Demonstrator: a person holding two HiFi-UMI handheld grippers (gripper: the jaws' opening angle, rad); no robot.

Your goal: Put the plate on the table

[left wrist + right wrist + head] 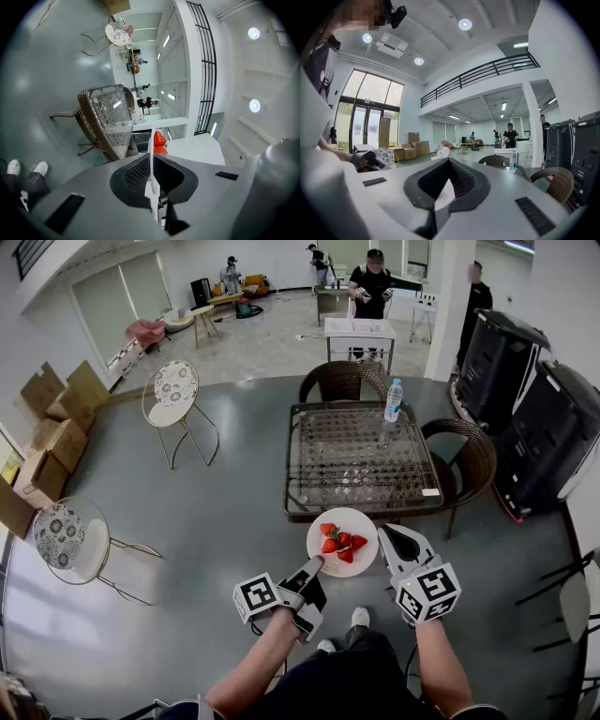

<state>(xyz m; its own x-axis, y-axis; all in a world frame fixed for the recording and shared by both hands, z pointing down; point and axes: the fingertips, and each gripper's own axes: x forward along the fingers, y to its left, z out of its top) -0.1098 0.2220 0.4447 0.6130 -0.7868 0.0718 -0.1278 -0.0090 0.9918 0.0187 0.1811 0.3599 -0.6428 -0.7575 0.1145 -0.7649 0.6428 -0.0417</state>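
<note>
Both forearms reach forward and down from the body, elbows bent, with the two grippers side by side above the grey floor. The left gripper (314,565) is rolled onto its side and angles up to the right. Its jaws are clenched on the near-left rim of the white plate (352,518), holding it level in the air. The plate carries strawberries (342,542) and hangs just short of the near edge of the glass surface (356,460), not resting on it. The right gripper (387,535) points forward just beside the plate's right rim; I cannot tell whether it touches.

The left gripper view shows what the head view cannot. The plate (151,150) appears edge-on as a thin white line pinched between the dark pads of the left gripper (151,161), with one strawberry (159,139) above the jaw tips and the glass surface (112,105) beyond. The person's shoes (28,168) sit at the lower left.

In the right gripper view the room is upright and the right gripper (450,161) has its jaws drawn together at the tips, with no plate between them. A water bottle (513,161) stands ahead on the right; in the head view the water bottle (393,401) is at the surface's far right corner.
</note>
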